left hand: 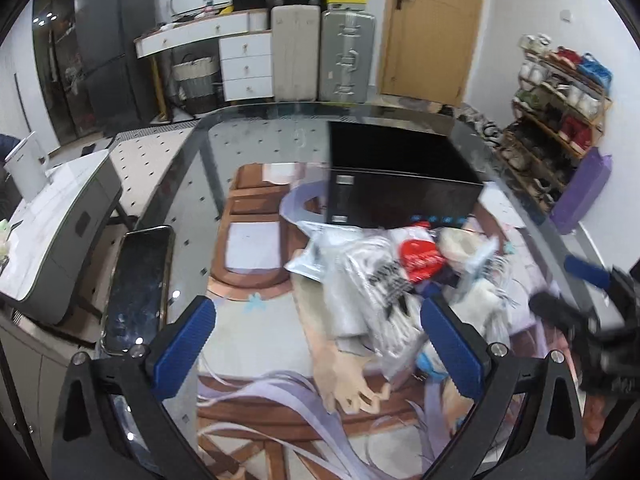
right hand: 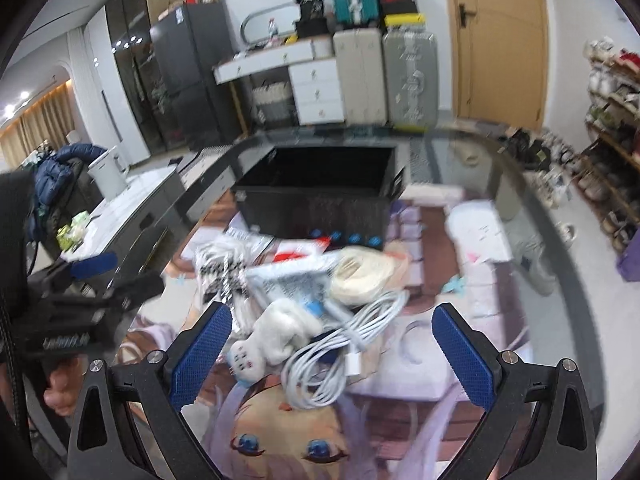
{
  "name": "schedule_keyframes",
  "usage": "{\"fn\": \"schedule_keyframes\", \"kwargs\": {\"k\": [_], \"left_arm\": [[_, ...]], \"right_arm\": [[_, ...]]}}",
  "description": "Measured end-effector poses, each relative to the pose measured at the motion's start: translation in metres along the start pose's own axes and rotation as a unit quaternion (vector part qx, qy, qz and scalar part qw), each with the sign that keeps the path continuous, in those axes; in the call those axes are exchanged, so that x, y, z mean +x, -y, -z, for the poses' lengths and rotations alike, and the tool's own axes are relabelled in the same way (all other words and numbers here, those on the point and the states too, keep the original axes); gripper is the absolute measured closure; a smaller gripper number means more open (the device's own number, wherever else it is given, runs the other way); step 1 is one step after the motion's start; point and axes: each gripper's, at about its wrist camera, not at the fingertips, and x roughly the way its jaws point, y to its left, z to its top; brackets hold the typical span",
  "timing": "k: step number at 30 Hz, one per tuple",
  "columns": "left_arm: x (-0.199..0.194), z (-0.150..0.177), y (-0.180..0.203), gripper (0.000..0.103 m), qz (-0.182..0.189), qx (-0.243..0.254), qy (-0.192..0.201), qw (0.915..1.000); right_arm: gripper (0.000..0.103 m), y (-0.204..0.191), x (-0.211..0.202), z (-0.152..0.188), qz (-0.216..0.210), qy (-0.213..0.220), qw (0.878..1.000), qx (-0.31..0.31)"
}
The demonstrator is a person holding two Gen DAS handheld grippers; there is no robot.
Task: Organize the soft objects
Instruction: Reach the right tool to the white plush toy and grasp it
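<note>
A pile of soft items lies on the printed mat in front of a black open box [right hand: 316,184]. It holds a white fluffy sock [right hand: 276,332], a coiled white cable [right hand: 340,344], a cream roll [right hand: 364,276], clear plastic packets [left hand: 360,292] and a red-labelled packet [left hand: 420,256]. My right gripper [right hand: 334,348] hovers open just above the sock and cable, nothing between its blue pads. My left gripper [left hand: 320,344] is open near the pile's left side, also holding nothing. The black box [left hand: 400,172] stands right behind the pile.
A dark phone [left hand: 136,288] lies on the glass table at the left. A small grey-topped side table [left hand: 60,216] with a white kettle stands beyond the left edge. A shoe rack [left hand: 560,112] lines the right wall, suitcases [left hand: 324,52] and a door the back.
</note>
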Motion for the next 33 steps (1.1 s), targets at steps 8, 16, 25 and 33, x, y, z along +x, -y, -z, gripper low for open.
{"fn": "schedule_keyframes", "kwargs": {"k": [8,16,25,33], "left_arm": [[0.0,0.0,-0.016,0.0,-0.006,-0.003,0.008,0.9999],[-0.004,0.009,-0.022,0.0,0.006,-0.001,-0.002,1.0],[-0.002,0.014,-0.004,0.008,0.039,0.011,-0.011,0.9991],[0.015,0.01,0.019,0.023,0.066,0.019,-0.032,0.9971]], "right_arm": [[0.013,-0.027,0.035,0.007,-0.031,-0.049,0.998,0.005],[0.055,-0.045,0.056,0.009,-0.006,-0.065,0.998,-0.023],[0.077,-0.036,0.041,0.01,-0.038,-0.061,0.997,-0.028],[0.077,-0.017,0.026,0.006,-0.039,-0.065,0.997,-0.017]]}}
